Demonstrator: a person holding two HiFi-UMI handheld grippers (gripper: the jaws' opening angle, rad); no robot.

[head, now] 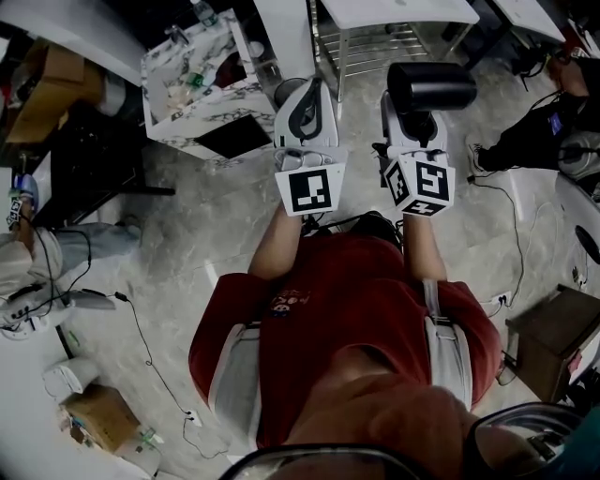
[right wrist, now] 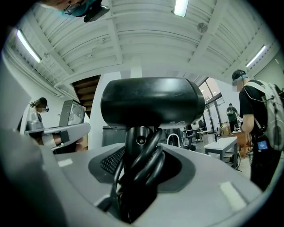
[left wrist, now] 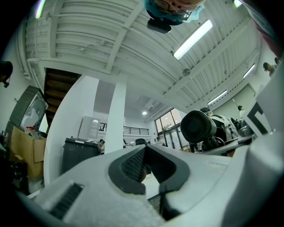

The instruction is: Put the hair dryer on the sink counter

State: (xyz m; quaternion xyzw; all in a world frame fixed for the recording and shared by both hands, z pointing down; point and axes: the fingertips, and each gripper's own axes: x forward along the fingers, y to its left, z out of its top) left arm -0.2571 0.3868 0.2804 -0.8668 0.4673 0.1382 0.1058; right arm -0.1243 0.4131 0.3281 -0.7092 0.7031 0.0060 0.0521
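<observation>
A black hair dryer [head: 431, 86] stands upright in my right gripper [head: 412, 117], which is shut on its handle and the cord coiled round it. In the right gripper view the dryer's barrel [right wrist: 151, 104] lies crosswise above the jaws of the right gripper [right wrist: 140, 148]. My left gripper [head: 305, 105] is held beside it, shut and holding nothing; its tips meet in the left gripper view [left wrist: 145, 148], where the dryer [left wrist: 198, 126] shows at the right. The marble sink counter [head: 173, 127] stands ahead to the left, carrying several small items.
A white table [head: 398, 11] with a metal rack under it is straight ahead. A dark cabinet [head: 84, 159] stands left of the counter. Cables trail over the floor. A person in black [head: 534, 141] is at the right, and another person with a backpack [right wrist: 259, 119].
</observation>
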